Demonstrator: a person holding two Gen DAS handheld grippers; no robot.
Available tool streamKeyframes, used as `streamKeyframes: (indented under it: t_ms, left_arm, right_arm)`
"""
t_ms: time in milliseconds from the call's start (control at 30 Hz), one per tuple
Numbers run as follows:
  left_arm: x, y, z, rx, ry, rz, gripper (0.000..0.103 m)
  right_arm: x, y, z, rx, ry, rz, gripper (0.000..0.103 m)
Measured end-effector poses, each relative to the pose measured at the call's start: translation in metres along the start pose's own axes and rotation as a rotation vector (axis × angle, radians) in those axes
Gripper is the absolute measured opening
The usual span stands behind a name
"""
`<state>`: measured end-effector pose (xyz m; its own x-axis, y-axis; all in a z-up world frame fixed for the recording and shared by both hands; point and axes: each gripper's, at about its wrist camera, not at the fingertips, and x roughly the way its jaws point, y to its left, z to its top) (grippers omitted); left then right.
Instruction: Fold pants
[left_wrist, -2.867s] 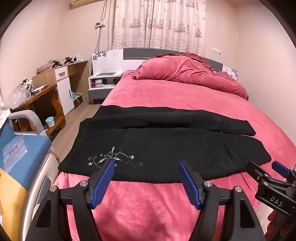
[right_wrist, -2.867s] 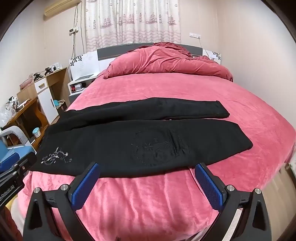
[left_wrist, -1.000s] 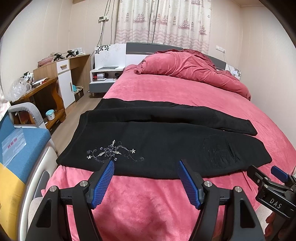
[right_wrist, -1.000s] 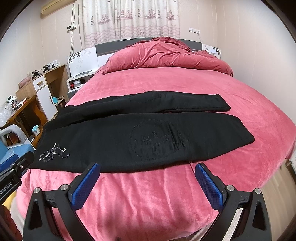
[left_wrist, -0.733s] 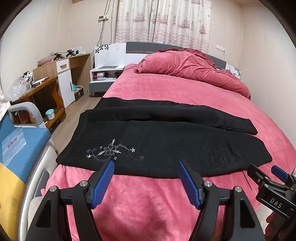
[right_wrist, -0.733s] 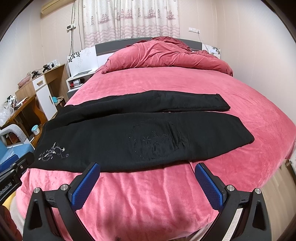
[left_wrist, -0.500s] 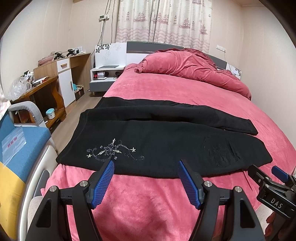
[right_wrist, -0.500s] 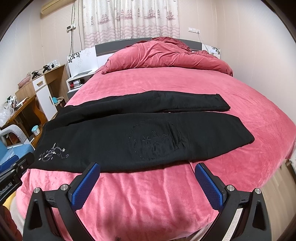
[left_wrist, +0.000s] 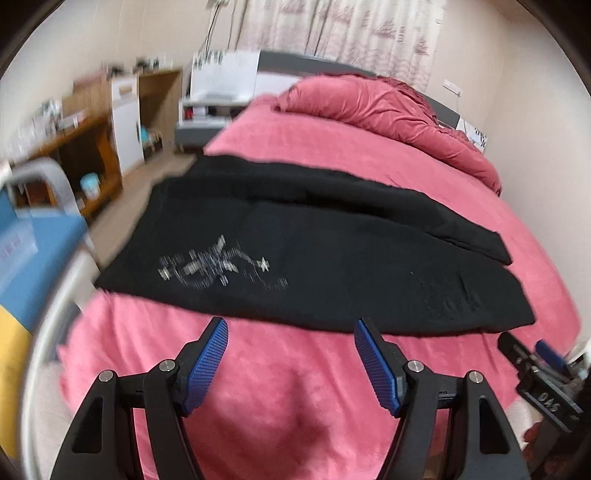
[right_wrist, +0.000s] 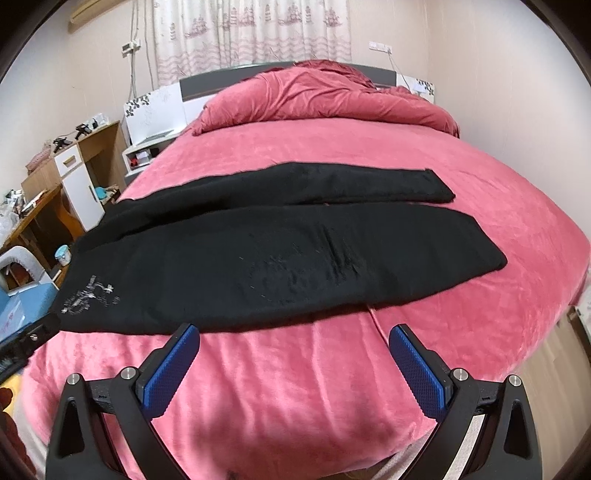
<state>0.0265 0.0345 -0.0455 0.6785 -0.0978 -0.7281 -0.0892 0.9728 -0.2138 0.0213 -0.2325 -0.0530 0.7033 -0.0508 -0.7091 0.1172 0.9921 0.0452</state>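
Where the black pants (left_wrist: 314, 254) are spread flat across the pink bed (left_wrist: 288, 391), both legs are seen to run side by side, unfolded, ahead of both pairs of fingers; the near hem edge is found just beyond the fingertips in each view, apart from them; a silver embroidered motif (left_wrist: 218, 266) is shown ahead and slightly left of the left gripper (left_wrist: 290, 362), and far to the left of the right gripper (right_wrist: 293, 365) in its own view; the left gripper's blue pads (left_wrist: 207, 365) are held wide apart with nothing between them but bedspread below; the right gripper's pads (right_wrist: 417, 373) are likewise spread wide and nothing is grasped or touched; a rumpled pink duvet (right_wrist: 321, 96) is piled beyond the pants at the headboard; a wooden desk (right_wrist: 62, 173) is seen off to the left.
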Motion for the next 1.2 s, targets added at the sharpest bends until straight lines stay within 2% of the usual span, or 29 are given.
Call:
streamKeyframes:
  t_ms: [67, 167, 267, 367, 533, 700, 800, 900, 1000, 1100, 1133, 1167, 1200]
  left_arm:
    - [0.009, 0.011, -0.001, -0.057, 0.043, -0.035, 0.073]
    - [0.02, 0.022, -0.004, -0.104, 0.086, -0.048, 0.073]
    - [0.028, 0.036, -0.008, -0.147, 0.095, -0.053, 0.073]
    - [0.038, 0.056, -0.009, -0.204, 0.107, -0.056, 0.073]
    - [0.052, 0.091, -0.009, -0.303, 0.088, -0.009, 0.073]
    - [0.07, 0.115, -0.005, -0.372, 0.102, 0.017, 0.073]
    - [0.078, 0.122, -0.003, -0.399, 0.094, 0.0, 0.073]
    - [0.086, 0.13, -0.001, -0.446, 0.084, -0.034, 0.072]
    - [0.091, 0.137, 0.003, -0.526, 0.071, -0.074, 0.072]
    - [0.097, 0.143, 0.008, -0.57, 0.059, -0.104, 0.072]
    - [0.101, 0.146, 0.011, -0.577, 0.051, -0.116, 0.072]
    - [0.103, 0.147, 0.012, -0.581, 0.044, -0.124, 0.072]
    - [0.106, 0.149, 0.015, -0.588, 0.035, -0.132, 0.071]
  right_arm:
    - [0.006, -0.008, -0.003, 0.009, 0.014, -0.006, 0.103]
    - [0.018, -0.024, -0.007, 0.04, 0.025, 0.005, 0.103]
    - [0.031, -0.043, -0.008, 0.072, 0.045, 0.036, 0.103]
    - [0.049, -0.065, -0.009, 0.113, 0.119, 0.064, 0.103]
    - [0.077, -0.118, -0.008, 0.248, 0.194, 0.078, 0.103]
    - [0.101, -0.184, -0.002, 0.518, 0.185, 0.144, 0.103]
    - [0.113, -0.21, 0.0, 0.645, 0.159, 0.187, 0.1]
    - [0.125, -0.224, 0.004, 0.708, 0.129, 0.222, 0.1]
    - [0.13, -0.226, 0.01, 0.717, 0.093, 0.234, 0.099]
    - [0.137, -0.226, 0.012, 0.711, 0.045, 0.247, 0.085]
    - [0.14, -0.226, 0.014, 0.713, 0.031, 0.252, 0.074]
    - [0.144, -0.228, 0.013, 0.725, 0.019, 0.254, 0.069]
    - [0.147, -0.231, 0.011, 0.738, 0.008, 0.258, 0.066]
